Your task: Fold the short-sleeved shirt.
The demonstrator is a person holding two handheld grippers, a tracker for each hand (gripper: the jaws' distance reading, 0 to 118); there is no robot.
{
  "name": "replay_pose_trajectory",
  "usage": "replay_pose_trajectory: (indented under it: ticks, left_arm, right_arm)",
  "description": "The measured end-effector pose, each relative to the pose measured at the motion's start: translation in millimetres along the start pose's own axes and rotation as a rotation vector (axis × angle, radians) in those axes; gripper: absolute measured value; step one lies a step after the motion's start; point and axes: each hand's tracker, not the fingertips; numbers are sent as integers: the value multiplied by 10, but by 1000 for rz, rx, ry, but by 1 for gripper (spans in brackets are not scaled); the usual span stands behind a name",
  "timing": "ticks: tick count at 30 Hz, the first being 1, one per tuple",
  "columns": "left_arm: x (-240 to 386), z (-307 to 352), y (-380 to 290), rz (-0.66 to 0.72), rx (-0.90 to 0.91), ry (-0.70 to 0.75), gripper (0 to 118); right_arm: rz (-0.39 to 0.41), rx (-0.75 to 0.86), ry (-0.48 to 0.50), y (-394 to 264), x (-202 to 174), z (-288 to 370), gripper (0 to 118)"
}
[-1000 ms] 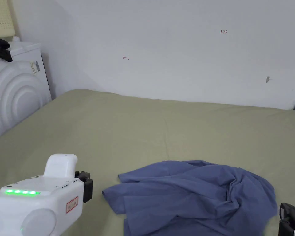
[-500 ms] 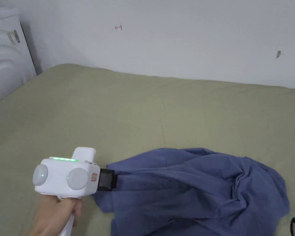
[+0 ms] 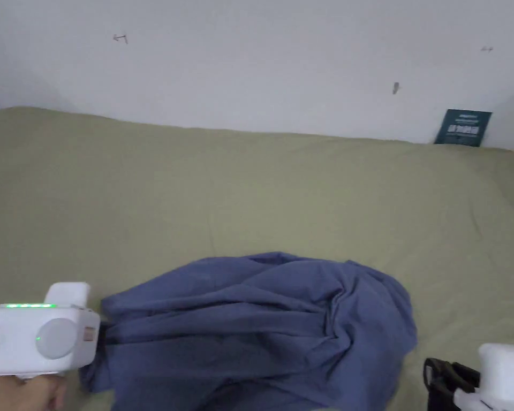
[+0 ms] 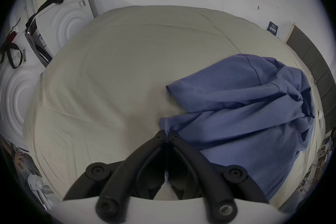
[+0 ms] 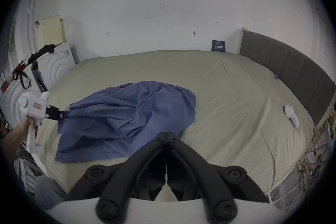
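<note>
A blue short-sleeved shirt (image 3: 261, 321) lies crumpled on the olive-green bed (image 3: 250, 187). My left gripper (image 3: 101, 334) is at the shirt's left edge, its jaws shut on a pinch of the blue cloth (image 4: 166, 129). From the right gripper view the same left gripper (image 5: 61, 115) grips the shirt (image 5: 127, 115) at its left corner, held by a hand. My right gripper (image 5: 165, 137) hovers shut and empty over the sheet just beside the shirt's near right edge. In the head view that right gripper (image 3: 438, 374) sits at the bottom right.
A grey headboard (image 5: 291, 68) runs along the bed's right side, with a white controller (image 5: 291, 116) lying near it. White foam-packed boxes (image 4: 69, 22) stand past the bed's left end. A dark card (image 3: 463, 127) leans on the white wall.
The left gripper reached the shirt's left edge and shut on it. The head camera swung right, and the right gripper rose into its view at the bottom right.
</note>
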Motion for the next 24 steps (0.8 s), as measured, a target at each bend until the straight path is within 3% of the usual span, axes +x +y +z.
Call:
replay_pose_trajectory:
  ticks: [3, 8, 12, 15, 16, 17, 18, 19, 20, 22, 24]
  left_arm:
    - [-112, -31, 38, 19, 6, -31, 0]
    - [-97, 113, 23, 1, 3, -57, 0]
    - [-85, 148, 40, -65, 31, -26, 0]
    - [-115, 101, 55, -66, 25, -41, 0]
    - [-116, 92, 37, -60, -5, -65, 0]
    - [-114, 46, 57, -63, -10, -69, 0]
    - [-120, 27, 61, -64, -13, -73, 0]
    - [-128, 17, 62, -65, -16, -78, 0]
    - [-123, 0, 56, -62, -41, -92, 0]
    - [-177, -145, 77, -62, -44, -95, 0]
    - [-185, -156, 74, -63, -53, -102, 0]
  right_arm:
    - [4, -55, -81, 185, 141, -284, 2]
    - [7, -73, -95, 611, 363, -1002, 2]
    - [64, -120, -112, 923, 454, -1749, 2]
    - [46, -217, -91, 1056, 532, -2313, 3]
    - [61, -249, -122, 1065, 534, -2486, 12]
    - [68, -293, -123, 1061, 539, -2658, 46]
    - [69, -344, -145, 1030, 553, -2820, 103]
    - [78, -362, -173, 973, 560, -2957, 118]
    - [99, -259, -207, 1012, 546, -2943, 114]
    - [143, -427, -209, 864, 498, -3134, 113]
    - [109, -378, -188, 890, 494, -3039, 113]
